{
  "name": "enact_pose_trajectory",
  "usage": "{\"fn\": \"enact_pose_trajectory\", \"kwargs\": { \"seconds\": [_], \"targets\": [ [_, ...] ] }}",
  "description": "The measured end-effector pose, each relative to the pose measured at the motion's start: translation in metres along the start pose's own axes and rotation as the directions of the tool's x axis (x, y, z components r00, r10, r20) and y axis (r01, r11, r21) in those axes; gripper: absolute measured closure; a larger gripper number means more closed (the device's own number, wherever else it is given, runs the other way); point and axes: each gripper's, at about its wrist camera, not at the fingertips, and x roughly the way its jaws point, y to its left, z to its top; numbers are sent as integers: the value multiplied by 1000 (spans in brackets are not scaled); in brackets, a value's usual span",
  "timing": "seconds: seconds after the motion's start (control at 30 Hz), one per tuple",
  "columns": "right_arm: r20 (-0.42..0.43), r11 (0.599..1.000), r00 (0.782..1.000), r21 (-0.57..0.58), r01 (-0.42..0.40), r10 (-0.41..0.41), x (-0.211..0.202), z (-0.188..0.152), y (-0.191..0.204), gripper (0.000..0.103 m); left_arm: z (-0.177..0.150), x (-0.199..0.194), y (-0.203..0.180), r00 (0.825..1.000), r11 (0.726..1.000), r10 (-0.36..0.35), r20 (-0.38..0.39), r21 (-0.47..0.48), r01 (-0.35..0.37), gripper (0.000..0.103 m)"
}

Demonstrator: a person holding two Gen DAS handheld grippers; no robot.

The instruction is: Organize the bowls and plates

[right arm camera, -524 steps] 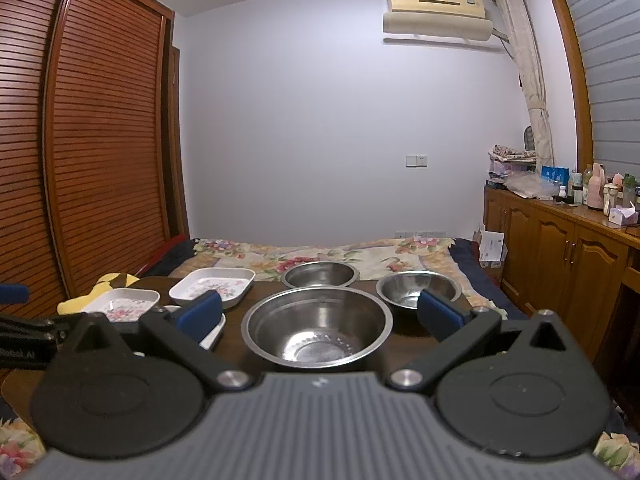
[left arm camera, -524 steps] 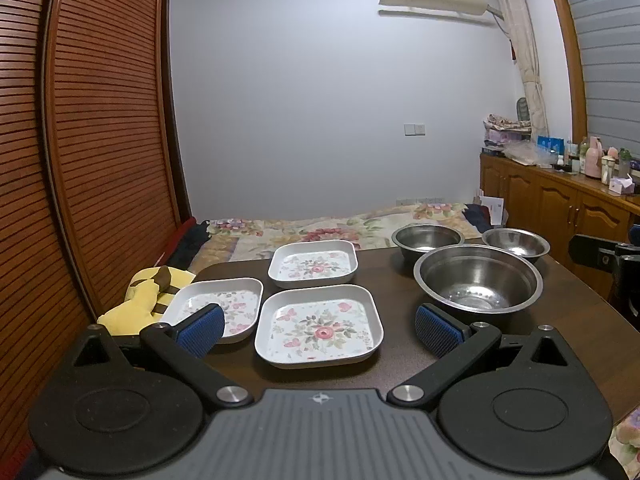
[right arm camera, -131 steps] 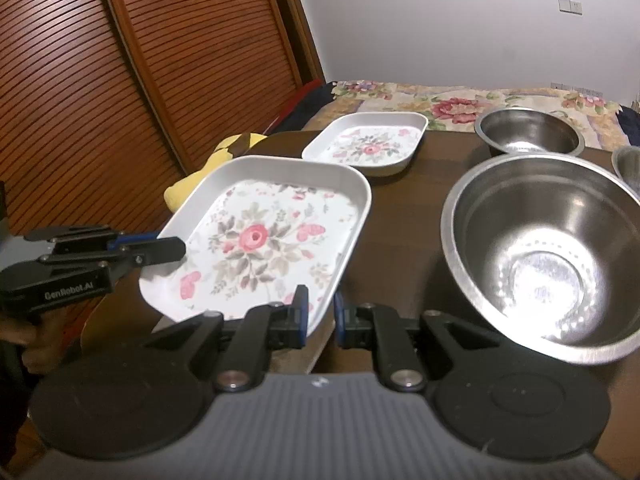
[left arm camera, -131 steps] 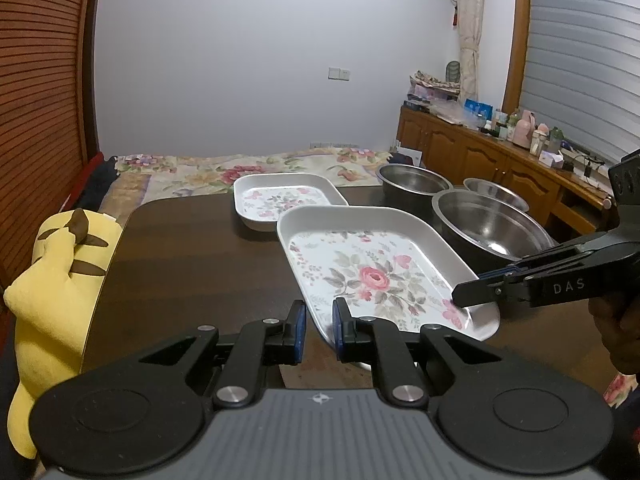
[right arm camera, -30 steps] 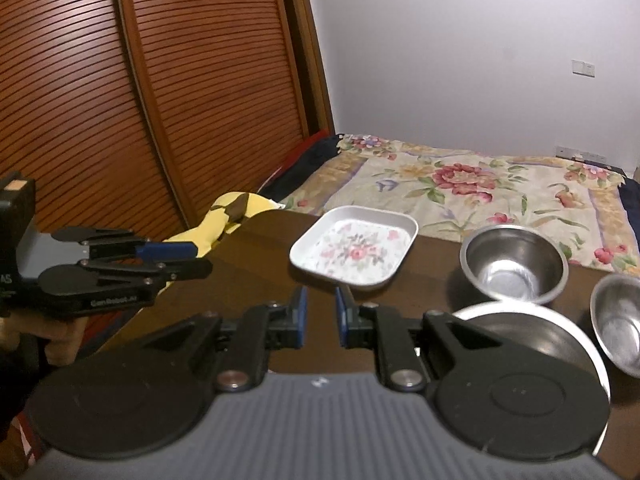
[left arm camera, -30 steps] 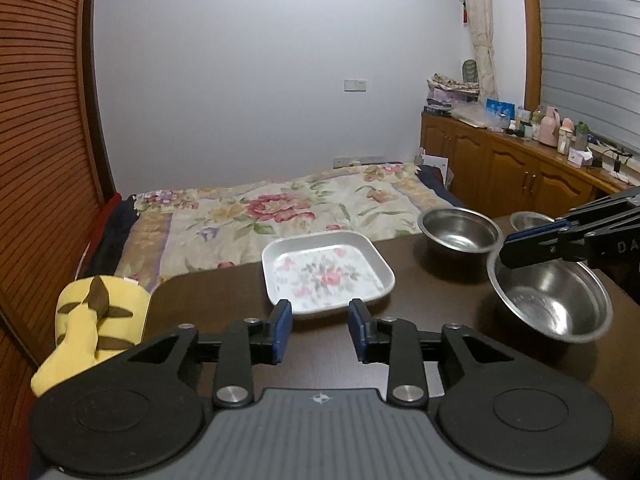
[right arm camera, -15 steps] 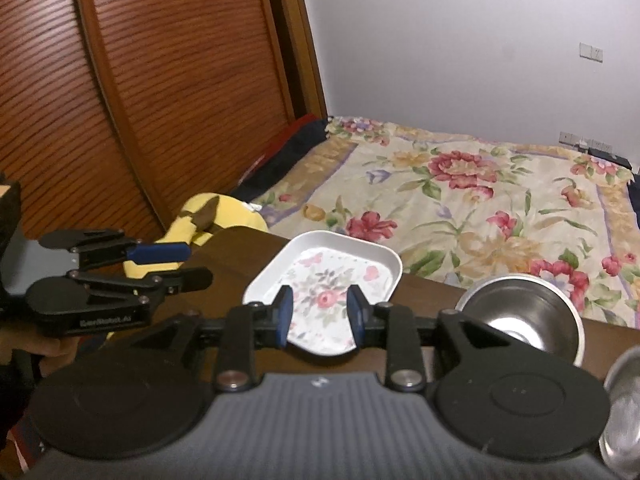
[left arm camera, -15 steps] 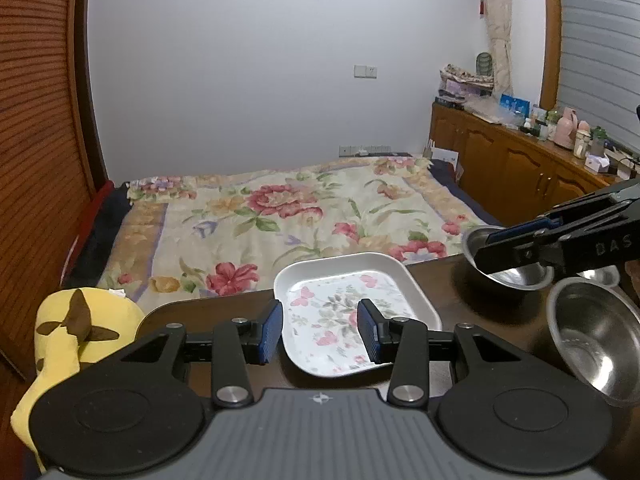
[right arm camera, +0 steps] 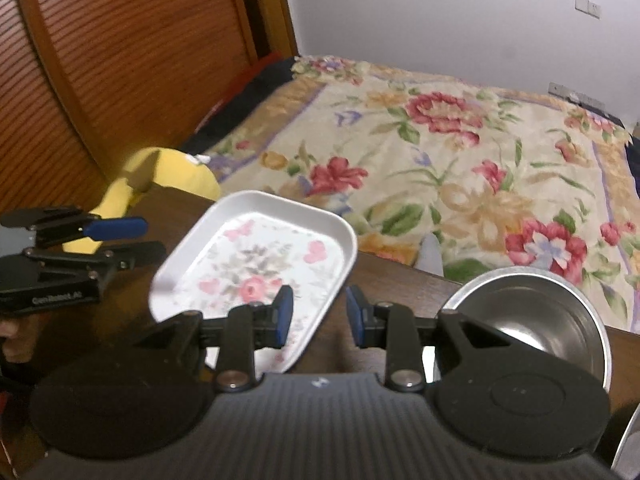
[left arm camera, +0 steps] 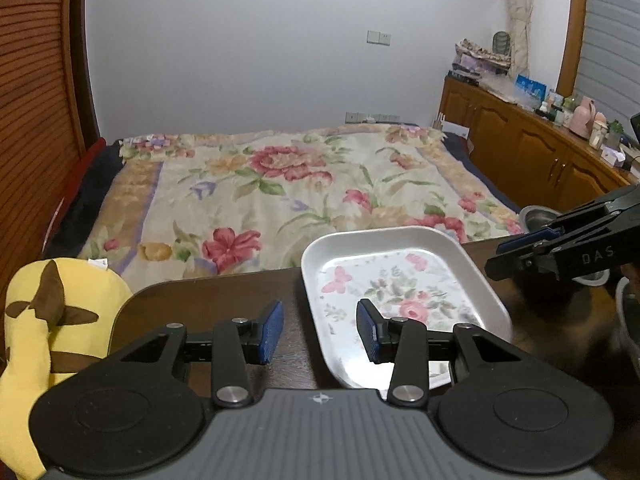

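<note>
One white plate with a flower print (left arm camera: 400,292) lies near the far edge of the dark wooden table (left arm camera: 208,300). My left gripper (left arm camera: 320,334) is open, and its blue pads straddle the plate's left rim without pressing on it. My right gripper (right arm camera: 318,314) is open too, astride the right rim of that plate (right arm camera: 256,264). Each gripper shows in the other's view: the right gripper (left arm camera: 498,258) hovers at the plate's right side, the left gripper (right arm camera: 150,240) at its left. A steel bowl (right arm camera: 532,308) stands to the right of the plate.
A yellow plush toy (left arm camera: 52,312) lies off the table's left corner. Beyond the table's far edge is a bed with a flowered cover (left arm camera: 280,184). A second steel bowl's rim (left arm camera: 624,312) shows at the far right. A wooden cabinet (left arm camera: 520,140) lines the right wall.
Both grippers have moved forward and down to the far plate. Their jaws have widened, and each now straddles one side rim of it.
</note>
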Motion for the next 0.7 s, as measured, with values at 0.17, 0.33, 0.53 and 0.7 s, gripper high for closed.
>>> {"fn": "enact_pose_trajectory", "kwargs": {
  "seconds": [0.17, 0.33, 0.53, 0.7],
  "targets": [
    [-32, 1000, 999, 7, -12, 12, 13, 1, -4, 72, -1, 13, 4, 1000, 1000, -5, -20, -5, 5, 63],
    [-55, 1000, 998, -7, -23, 22, 20, 2, -3, 72, -3, 20, 6, 999, 1000, -11, -32, -7, 11, 64],
    [-69, 1000, 997, -12, -27, 26, 24, 1, -4, 73, -6, 25, 5, 999, 1000, -14, -44, -7, 14, 68],
    [-75, 999, 997, -18, -32, 31, 25, 1, -5, 74, -7, 29, 4, 998, 1000, -19, -55, -7, 18, 73]
  ]
}}
